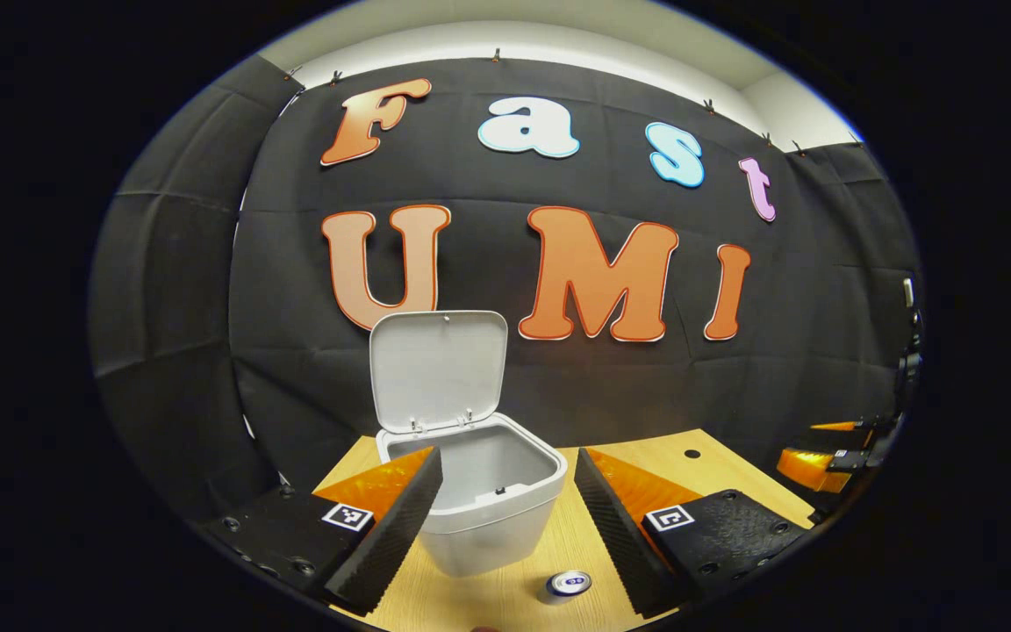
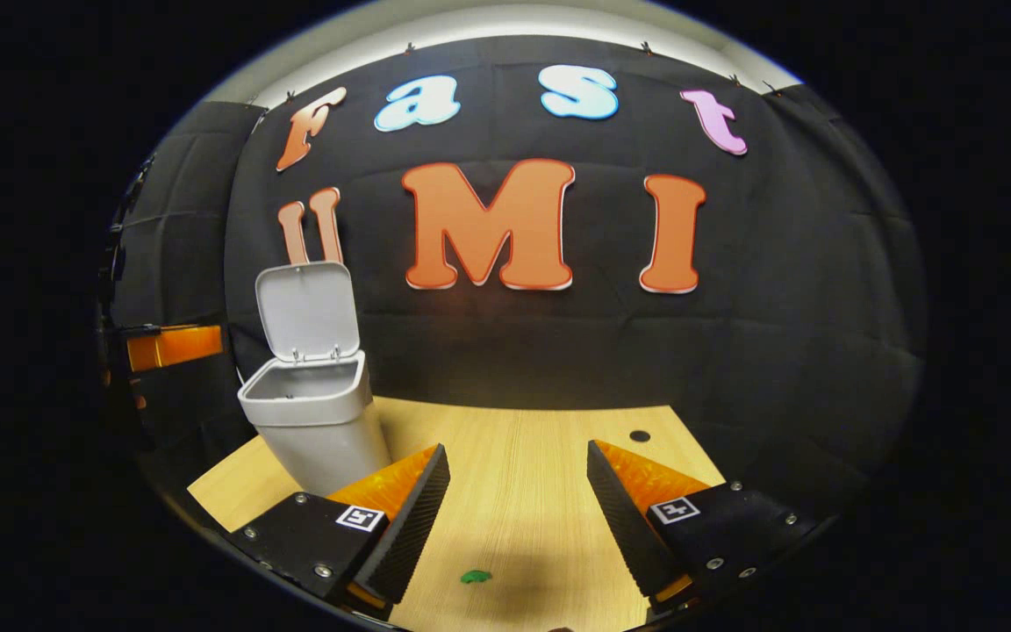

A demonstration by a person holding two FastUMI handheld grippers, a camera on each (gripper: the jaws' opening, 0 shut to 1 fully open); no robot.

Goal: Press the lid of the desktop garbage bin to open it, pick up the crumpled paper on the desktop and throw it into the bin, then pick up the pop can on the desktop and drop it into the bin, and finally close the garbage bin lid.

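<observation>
In the left gripper view, the left gripper (image 1: 508, 513) is held above the wooden desktop (image 1: 505, 597) with its two fingers spread wide apart, and nothing is held between them. The grey garbage bin (image 1: 488, 518) is seen right between the fingers, a little toward the 11 o'clock side. Its lid (image 1: 438, 369) is stood up and open at the back, at 12 o'clock from the bin's mouth. The inside of the bin is seen as plain grey — whether the crumpled paper lies down in it cannot be told. The pop can (image 1: 567, 585) is stood upright on the desktop near the bottom edge, at about 5 o'clock from the bin and a little apart from it. Far off at 3 o'clock, part of the other gripper (image 1: 830, 456) is seen at the desk's edge.

In the right gripper view, the right gripper (image 2: 519, 509) is also held with its fingers wide apart and with nothing in them. The garbage bin (image 2: 317, 421) is seen at 10 o'clock — lid (image 2: 308, 307) up. A small green scrap (image 2: 475, 577) is lying on the desktop (image 2: 514, 439) at 6 o'clock, between the fingers.
</observation>
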